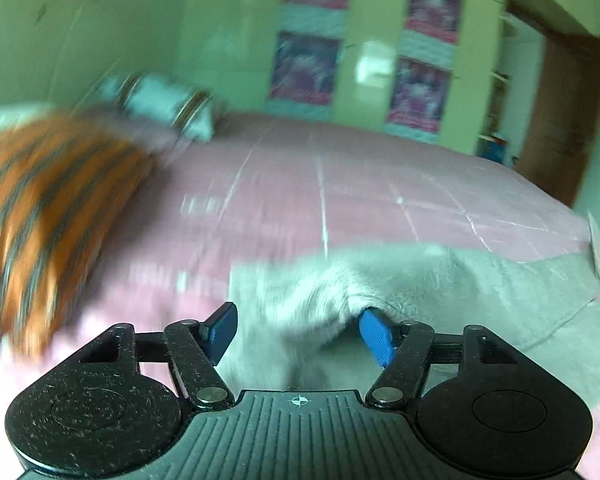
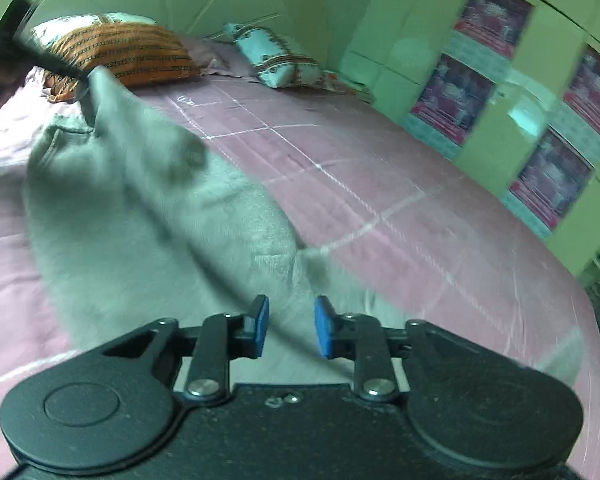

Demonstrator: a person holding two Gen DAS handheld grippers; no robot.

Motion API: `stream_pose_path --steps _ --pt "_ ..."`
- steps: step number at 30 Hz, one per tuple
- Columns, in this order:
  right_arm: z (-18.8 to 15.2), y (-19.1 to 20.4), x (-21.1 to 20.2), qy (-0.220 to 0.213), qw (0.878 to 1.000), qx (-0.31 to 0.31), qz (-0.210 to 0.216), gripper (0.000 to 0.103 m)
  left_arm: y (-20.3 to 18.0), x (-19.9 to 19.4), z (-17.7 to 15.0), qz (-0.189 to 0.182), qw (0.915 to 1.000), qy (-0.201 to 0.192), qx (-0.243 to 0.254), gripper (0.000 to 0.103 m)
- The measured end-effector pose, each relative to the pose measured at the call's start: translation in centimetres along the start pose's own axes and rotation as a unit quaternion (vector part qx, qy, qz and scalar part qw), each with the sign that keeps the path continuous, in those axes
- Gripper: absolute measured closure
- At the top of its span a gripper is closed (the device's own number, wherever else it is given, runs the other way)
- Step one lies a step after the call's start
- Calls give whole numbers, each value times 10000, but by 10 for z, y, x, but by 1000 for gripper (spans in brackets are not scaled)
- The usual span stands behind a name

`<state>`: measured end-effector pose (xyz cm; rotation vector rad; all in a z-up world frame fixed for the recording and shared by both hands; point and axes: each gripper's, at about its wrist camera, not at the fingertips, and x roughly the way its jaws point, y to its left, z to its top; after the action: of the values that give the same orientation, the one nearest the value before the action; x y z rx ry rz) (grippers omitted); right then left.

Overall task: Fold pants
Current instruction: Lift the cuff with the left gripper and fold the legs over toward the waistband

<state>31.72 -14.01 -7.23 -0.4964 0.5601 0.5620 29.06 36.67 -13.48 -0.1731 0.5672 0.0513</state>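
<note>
Grey pants (image 1: 420, 288) lie on a pink bedspread (image 1: 300, 200). In the left wrist view my left gripper (image 1: 300, 334) is open, its blue pads wide apart, with grey cloth bunched between them and draped over the right pad (image 1: 376, 336). In the right wrist view the pants (image 2: 140, 220) stretch from near my right gripper (image 2: 290, 328) up to the far left, where the other gripper (image 2: 32, 48) lifts one end. My right gripper's pads stand a little apart over the cloth; the view is blurred.
An orange striped pillow (image 1: 48, 208) and a white patterned pillow (image 1: 168, 104) lie at the head of the bed; both also show in the right wrist view, orange (image 2: 120, 56) and white (image 2: 276, 60). A green wardrobe (image 1: 380, 60) with pictures stands beyond the bed.
</note>
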Motion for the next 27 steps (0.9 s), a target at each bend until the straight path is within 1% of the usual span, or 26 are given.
stream_pose_path --steps 1,3,4,6,8,9,12,13,15,16,17,18,20,22,23,24,25,26,27 --pt "-5 -2 -5 3 9995 312 -12 88 -2 -6 -8 148 9997 78 -155 36" --pt "-12 -6 -17 -90 9953 952 -152 85 -1 -23 -17 315 9969 -56 -713 36" --pt "-14 -8 -20 -129 9927 1183 -183 85 2 -30 -18 227 9937 -119 -1095 36" --pt "-16 -11 -26 -211 9862 1622 -245 85 9 -42 -18 -43 9833 -298 -1793 36" --pt "-21 -16 -24 -246 9801 1957 -234 84 8 -40 -20 -413 9716 -223 -2319 36" --pt "-22 -18 -21 -213 9754 2183 -221 83 7 -34 -19 -512 9665 -84 -2513 36" --pt "-36 -24 -9 -146 9588 2829 -199 82 7 -15 -21 -494 9554 204 -2903 36" --pt "-40 -26 -3 -115 9530 3020 -227 82 8 -6 -19 -472 9531 284 -2977 36" --pt "-46 -33 12 -25 9401 3402 -227 79 8 10 -20 -551 9467 289 -3161 36" --pt "-48 -37 21 7 9331 3589 -223 78 9 16 -20 -518 9443 266 -3238 36" --pt "-53 -39 29 32 9260 3770 -189 73 12 22 -22 -487 9408 231 -3345 36" --pt "-57 -44 37 56 9156 4018 -121 65 13 29 -25 -458 9359 177 -3488 36" --pt "-69 -53 51 58 8912 4535 2 58 13 39 -30 -469 9243 84 -3788 36" --pt "-80 -64 65 42 8584 5128 128 58 15 52 -35 -520 9160 15 -3977 36" --pt "-88 -71 74 32 8394 5430 207 58 15 56 -36 -574 9127 -11 -4046 36" --pt "-94 -76 82 9 8217 5691 308 58 11 62 -34 -592 9116 -25 -4068 37" --pt "-99 -80 89 -36 8051 5918 409 59 10 67 -34 -581 9122 -32 -4055 38" --pt "-103 -86 97 -101 7891 6122 495 60 9 70 -34 -547 9133 -45 -4036 58" --pt "-104 -90 102 -125 7772 6267 552 68 10 67 -36 -512 9140 -37 -4025 71"
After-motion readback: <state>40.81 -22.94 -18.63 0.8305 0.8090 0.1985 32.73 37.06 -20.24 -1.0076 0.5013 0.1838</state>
